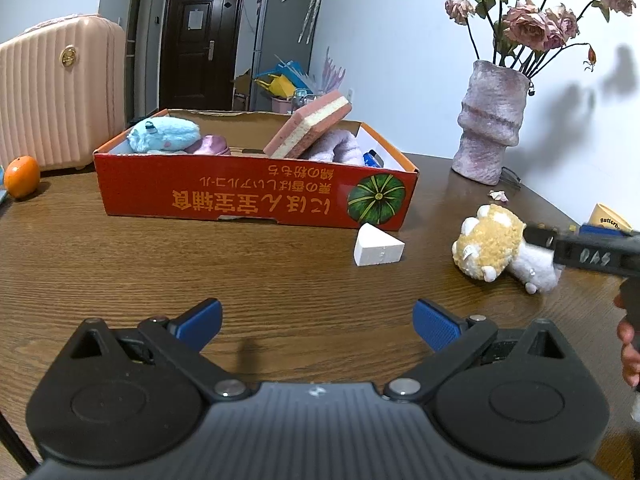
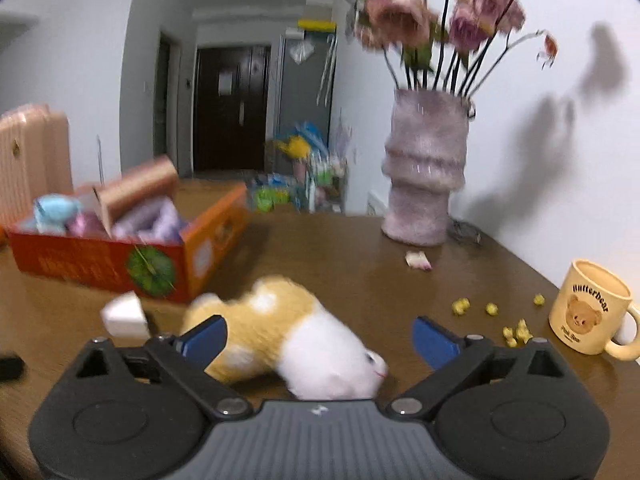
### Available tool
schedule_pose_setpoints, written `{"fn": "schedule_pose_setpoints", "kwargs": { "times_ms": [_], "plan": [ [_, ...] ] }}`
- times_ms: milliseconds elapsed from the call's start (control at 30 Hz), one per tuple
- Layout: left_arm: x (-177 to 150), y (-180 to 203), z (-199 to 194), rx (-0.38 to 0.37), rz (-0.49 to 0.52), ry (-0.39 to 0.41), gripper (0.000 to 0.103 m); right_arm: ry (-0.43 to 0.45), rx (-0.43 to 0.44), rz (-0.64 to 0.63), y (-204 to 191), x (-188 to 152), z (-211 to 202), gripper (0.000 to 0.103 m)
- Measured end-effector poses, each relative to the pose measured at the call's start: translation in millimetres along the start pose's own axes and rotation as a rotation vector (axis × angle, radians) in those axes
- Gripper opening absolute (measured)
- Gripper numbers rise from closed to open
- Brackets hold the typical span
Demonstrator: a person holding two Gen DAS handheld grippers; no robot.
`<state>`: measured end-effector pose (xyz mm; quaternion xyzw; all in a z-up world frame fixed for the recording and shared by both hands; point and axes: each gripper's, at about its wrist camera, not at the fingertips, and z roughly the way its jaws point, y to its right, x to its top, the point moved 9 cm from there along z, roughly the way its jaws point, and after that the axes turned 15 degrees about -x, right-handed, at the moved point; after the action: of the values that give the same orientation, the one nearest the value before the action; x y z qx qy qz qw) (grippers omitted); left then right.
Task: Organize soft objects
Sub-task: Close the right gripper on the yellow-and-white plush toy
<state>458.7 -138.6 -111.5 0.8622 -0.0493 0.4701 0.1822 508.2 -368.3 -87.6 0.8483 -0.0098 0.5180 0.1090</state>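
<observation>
Left gripper [image 1: 317, 322], jaws wide apart, above a wooden table [image 1: 160, 280] bearing a red cardboard box [image 1: 256, 196] of soft items, a white foam wedge [image 1: 378, 246], and a yellow-and-white plush toy [image 1: 490, 242] touched by the right gripper [image 1: 538, 236], with vase [image 1: 490, 120] behind.

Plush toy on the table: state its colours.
Yellow-tan and white plush toy; clearest in the left wrist view.

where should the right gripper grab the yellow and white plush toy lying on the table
Grip the plush toy across its middle, where the yellow back meets the white belly. It lies on its side between the open right gripper, so closing from above and behind the toy should do. The soft body ought to squash and hold; the small feet and head end look too thin and likely to slip.
</observation>
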Motion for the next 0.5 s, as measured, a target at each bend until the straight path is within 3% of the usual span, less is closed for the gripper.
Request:
{"fn": "schedule_pose_setpoints", "kwargs": {
  "times_ms": [300, 333, 400, 433, 500],
  "plan": [
    [11.7, 4.4, 18.3, -0.007, 0.029, 0.009, 0.103, -0.048, 0.07, -0.152, -18.4, -18.1, 30.9, 0.097],
    [13.7, 5.7, 22.0, -0.008, 0.034, 0.009, 0.103, -0.044, 0.09, -0.153, -20.0, -17.3, 31.2, 0.093],
    [17.2, 8.1, 28.8, -0.008, 0.044, 0.01, 0.103, -0.051, 0.121, -0.145, -22.2, -16.8, 31.8, 0.068],
    [19.3, 9.6, 32.9, -0.008, 0.049, 0.01, 0.103, -0.066, 0.121, -0.14, -21.9, -17.3, 34.6, 0.05],
    [22.3, 12.6, 40.3, -0.013, 0.057, 0.008, 0.103, -0.077, 0.131, -0.121, -20.4, -17.2, 36.6, 0.05]
  ]
}}
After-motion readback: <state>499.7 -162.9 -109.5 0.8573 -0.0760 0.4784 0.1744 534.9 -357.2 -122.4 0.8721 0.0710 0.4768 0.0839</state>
